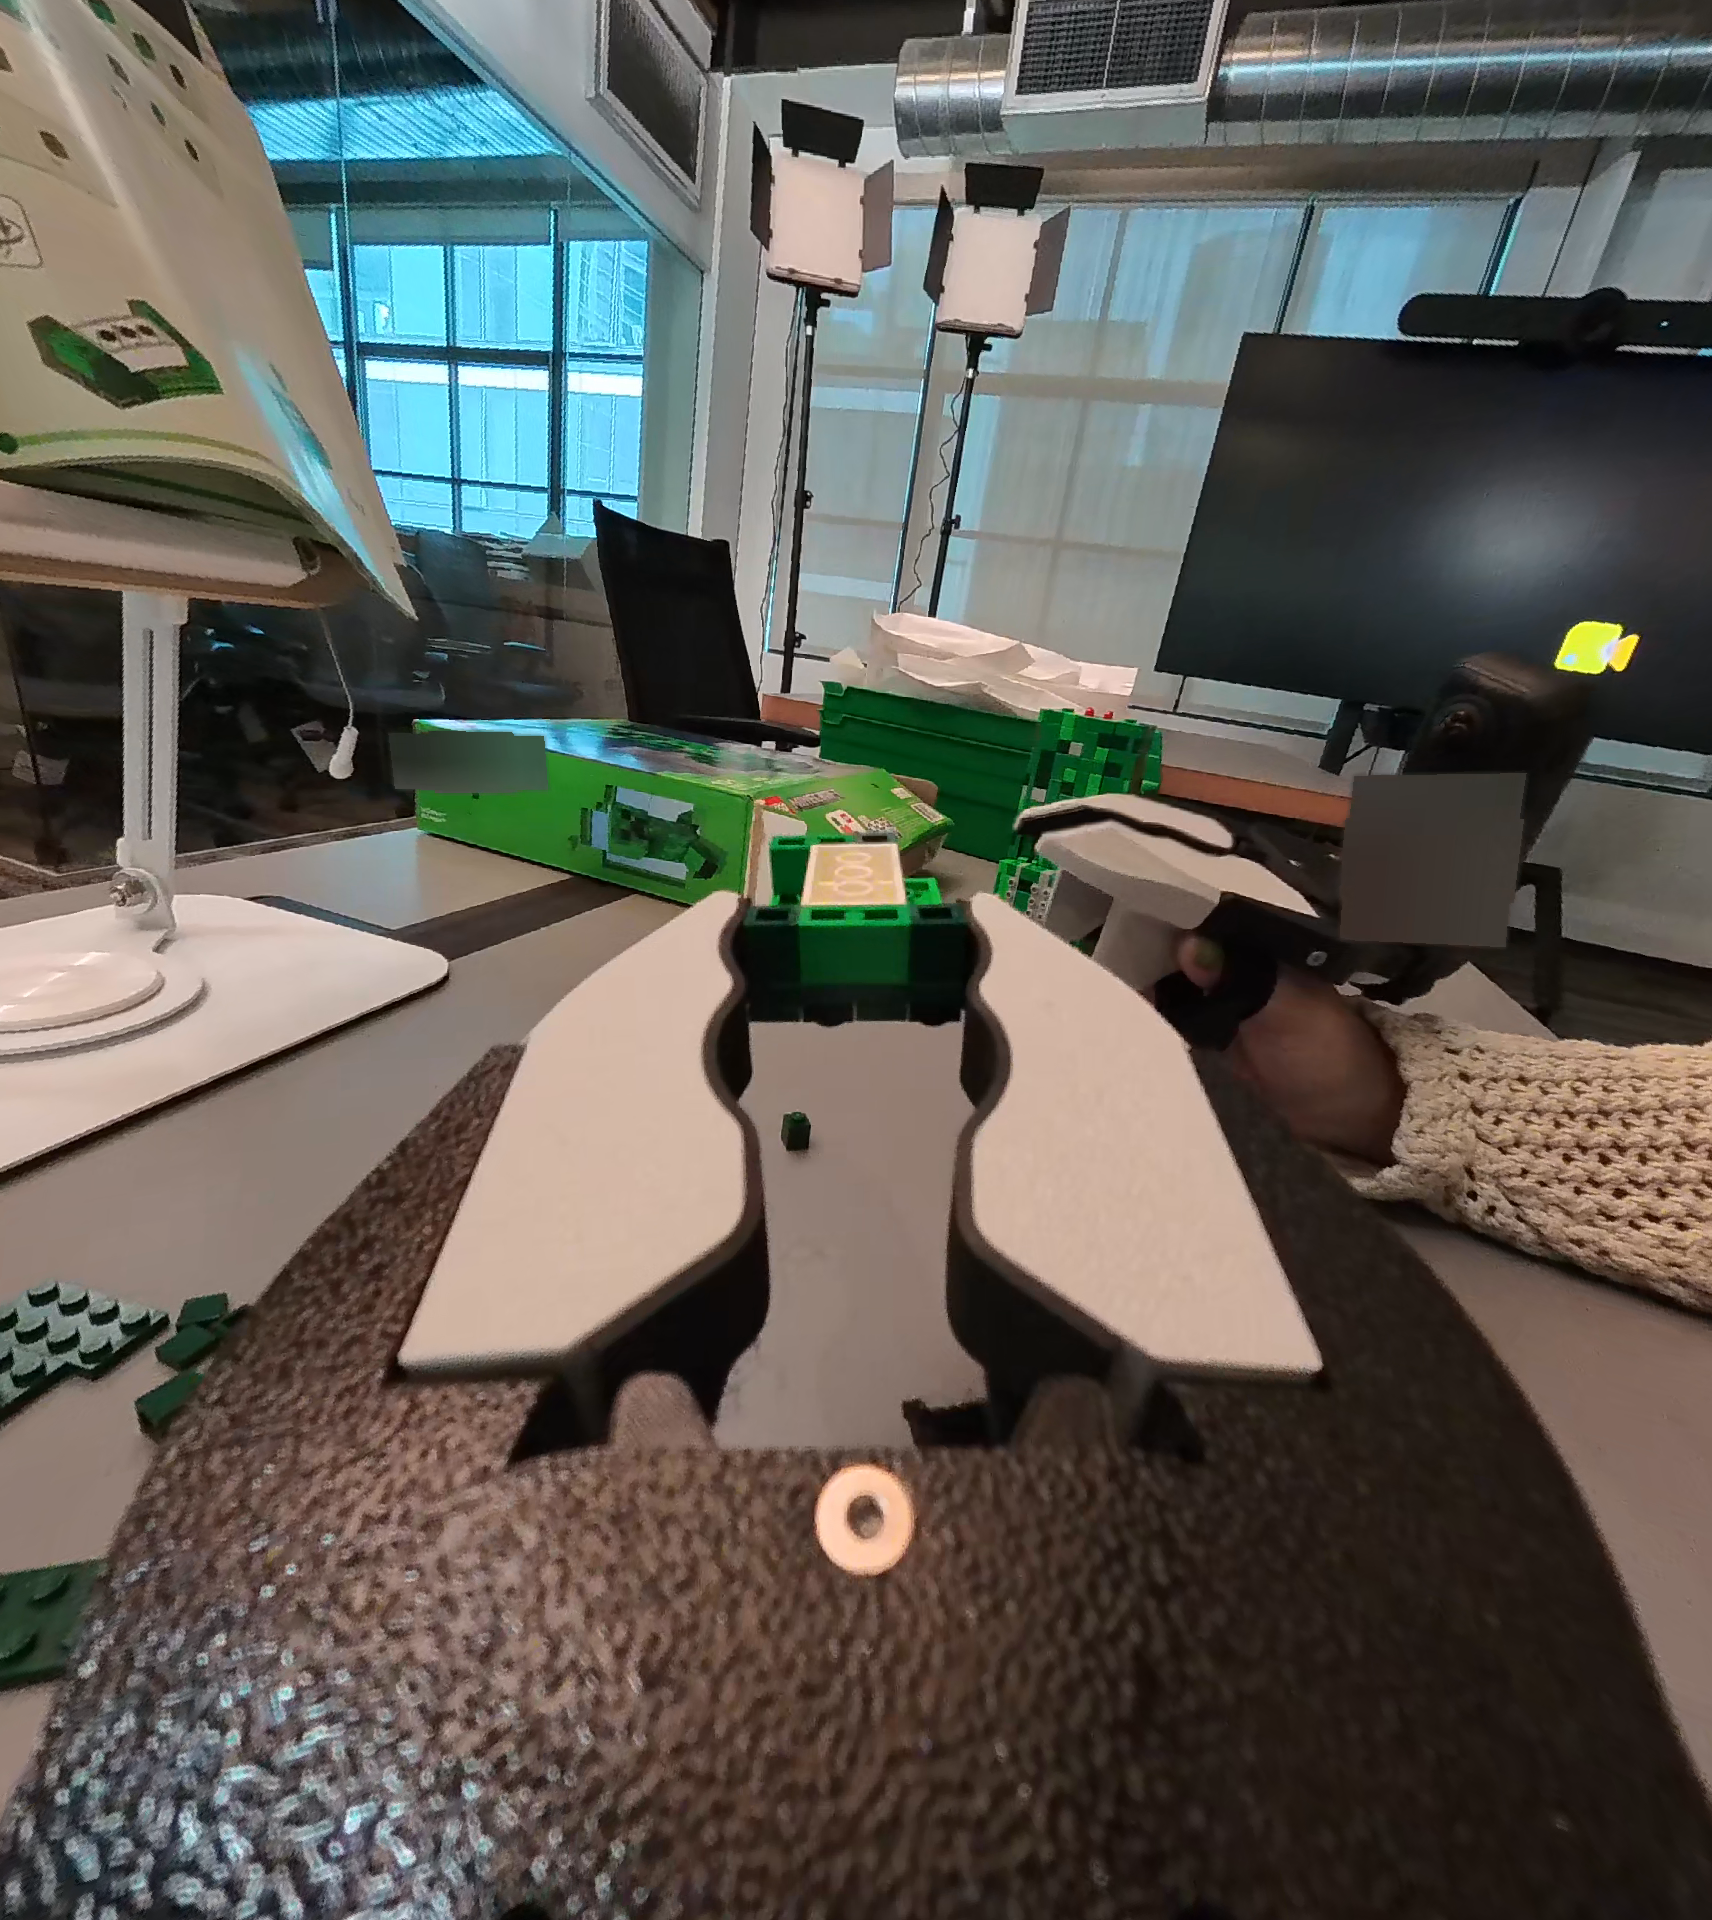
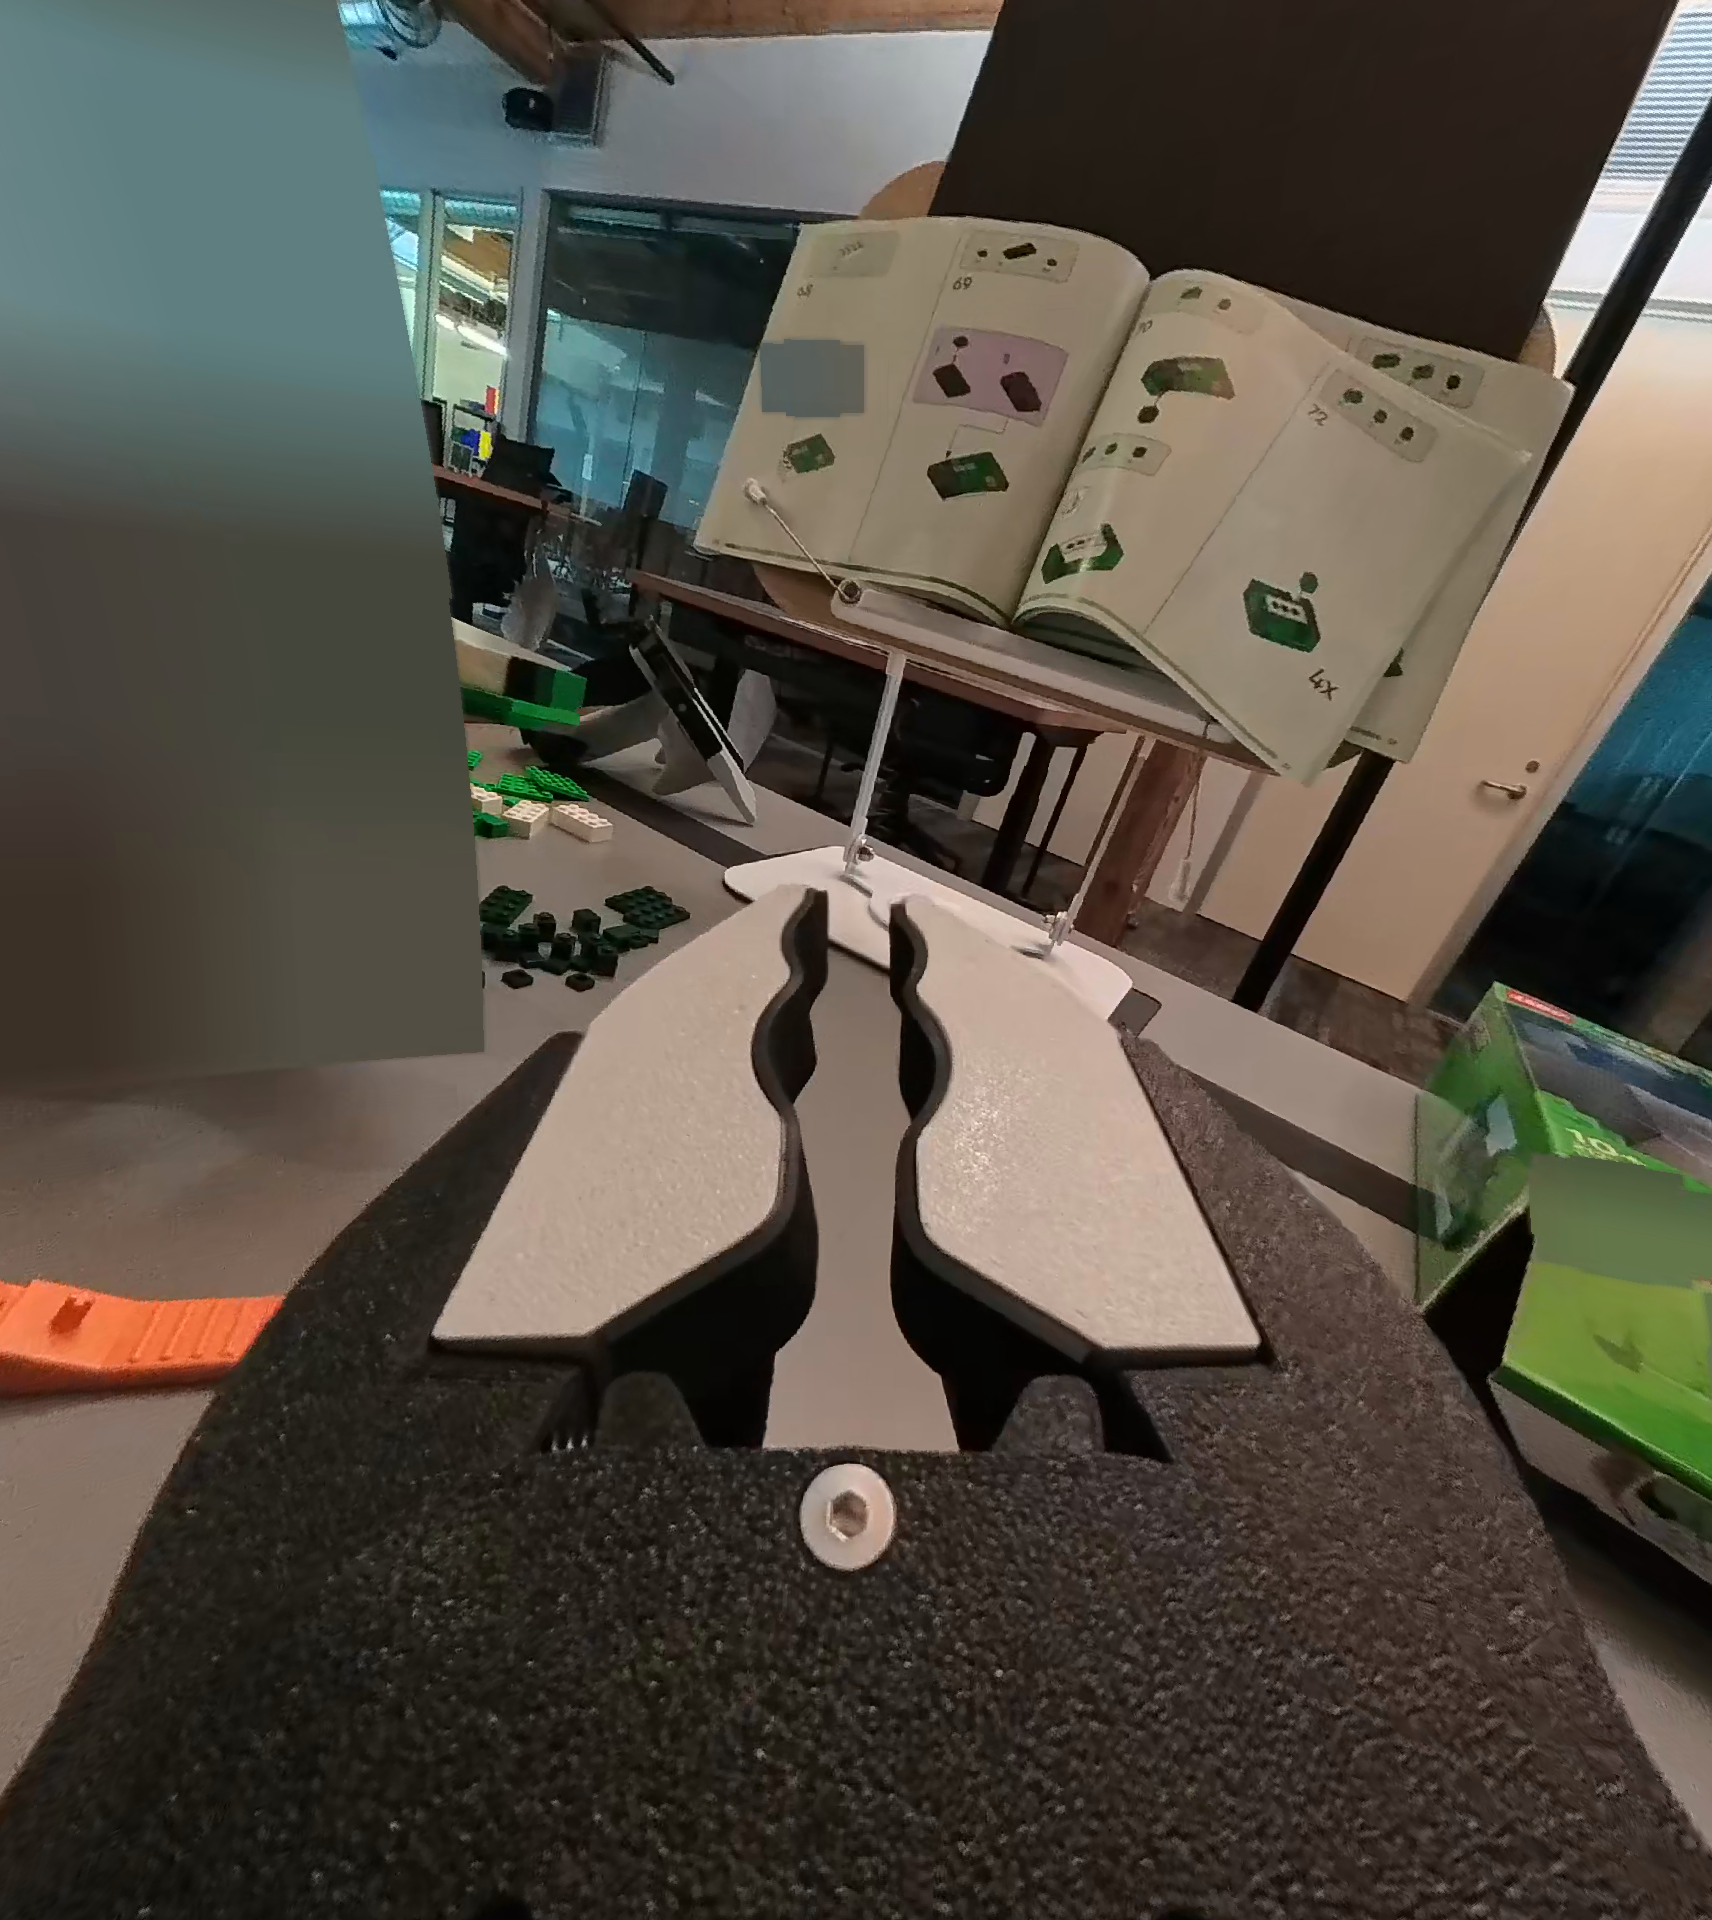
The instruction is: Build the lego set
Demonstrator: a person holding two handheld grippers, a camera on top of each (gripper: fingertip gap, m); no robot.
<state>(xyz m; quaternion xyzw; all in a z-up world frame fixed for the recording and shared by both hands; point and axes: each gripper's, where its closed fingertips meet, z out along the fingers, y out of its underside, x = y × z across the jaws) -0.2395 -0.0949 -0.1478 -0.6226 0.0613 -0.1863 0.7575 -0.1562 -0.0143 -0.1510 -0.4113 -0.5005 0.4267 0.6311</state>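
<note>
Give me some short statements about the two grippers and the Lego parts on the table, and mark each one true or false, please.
1. The left gripper holds a green Lego assembly. True.
2. The right gripper holds a white brick. False: nothing is between its fingers, which stand slightly apart.
3. An orange brick separator lies on the table. True.
4. The instruction booklet lies flat on the table. False: it rests open on a raised white stand.
5. A small dark green piece lies on the table under the left gripper. True.

Both views sit low over the surface (image 1: 540, 1143), each looking forward along its own gripper; they face roughly opposite ways and share the booklet stand (image 2: 987, 634) and green box (image 1: 644, 800).
</note>
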